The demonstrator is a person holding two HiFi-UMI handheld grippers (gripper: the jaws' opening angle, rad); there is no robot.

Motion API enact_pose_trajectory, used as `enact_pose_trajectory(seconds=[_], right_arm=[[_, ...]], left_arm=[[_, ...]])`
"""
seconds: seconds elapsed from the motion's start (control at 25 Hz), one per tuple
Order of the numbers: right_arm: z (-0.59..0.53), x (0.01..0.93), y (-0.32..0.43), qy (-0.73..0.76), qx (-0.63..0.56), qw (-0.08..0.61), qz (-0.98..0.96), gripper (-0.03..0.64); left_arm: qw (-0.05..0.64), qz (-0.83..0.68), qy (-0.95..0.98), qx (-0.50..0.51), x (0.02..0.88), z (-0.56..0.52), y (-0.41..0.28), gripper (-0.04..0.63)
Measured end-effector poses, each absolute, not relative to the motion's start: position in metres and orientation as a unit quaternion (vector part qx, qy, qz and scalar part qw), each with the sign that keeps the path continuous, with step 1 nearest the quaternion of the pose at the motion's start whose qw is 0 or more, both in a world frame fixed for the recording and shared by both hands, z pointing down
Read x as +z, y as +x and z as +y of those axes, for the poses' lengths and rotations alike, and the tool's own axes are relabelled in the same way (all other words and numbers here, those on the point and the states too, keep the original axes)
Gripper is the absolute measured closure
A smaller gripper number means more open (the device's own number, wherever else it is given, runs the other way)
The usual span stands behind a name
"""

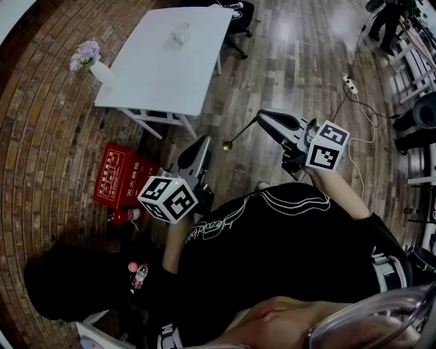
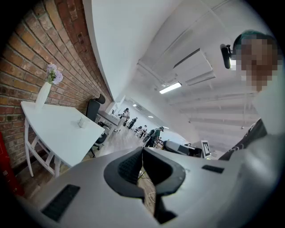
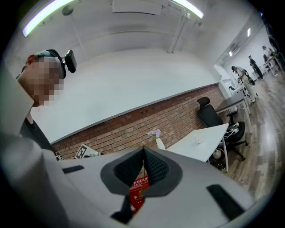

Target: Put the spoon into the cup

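A small white cup [image 1: 181, 33] stands on a white table [image 1: 157, 71] some way ahead of me; it also shows as the cup [image 2: 82, 123] in the left gripper view and the cup [image 3: 199, 140] in the right gripper view. My right gripper [image 1: 261, 116] is shut on a thin spoon [image 1: 240, 133], whose golden bowl hangs down to the left over the floor. In the right gripper view the handle's tip pokes up between the closed jaws of the gripper [image 3: 143, 149]. My left gripper [image 1: 202, 142] is shut with nothing in it, its pads meeting in its own view [image 2: 142, 149]. Both grippers are held well short of the table.
A white vase [image 1: 102, 72] with purple flowers stands at the table's left corner by the brick wall. Red boxes [image 1: 121, 176] sit on the floor at the left. An office chair [image 1: 240, 16] stands behind the table. A power strip [image 1: 350, 84] and cable lie at the right.
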State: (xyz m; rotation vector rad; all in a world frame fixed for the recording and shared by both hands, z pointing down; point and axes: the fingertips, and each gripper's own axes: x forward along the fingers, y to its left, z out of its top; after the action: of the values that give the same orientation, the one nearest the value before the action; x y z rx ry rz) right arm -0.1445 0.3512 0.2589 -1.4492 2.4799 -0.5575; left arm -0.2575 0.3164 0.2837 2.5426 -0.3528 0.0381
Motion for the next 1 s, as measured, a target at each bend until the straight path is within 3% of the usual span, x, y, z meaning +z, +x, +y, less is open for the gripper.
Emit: enact_pose_trajectory(seconds=[0.56, 1.0], right_arm=[[0.364, 0.259, -0.143, -0.5, -0.192, 0.104, 0.838, 0.617], [0.349, 0.286, -0.091, -0.513, -0.233, 0.136, 0.815, 0.617]], left_arm=[[0.292, -0.126, 0.948, 0.011, 0.285, 0.327, -0.258, 0.591], [0.303, -0.114, 0.945, 0.04, 0.305, 0.314, -0.21, 0.591]])
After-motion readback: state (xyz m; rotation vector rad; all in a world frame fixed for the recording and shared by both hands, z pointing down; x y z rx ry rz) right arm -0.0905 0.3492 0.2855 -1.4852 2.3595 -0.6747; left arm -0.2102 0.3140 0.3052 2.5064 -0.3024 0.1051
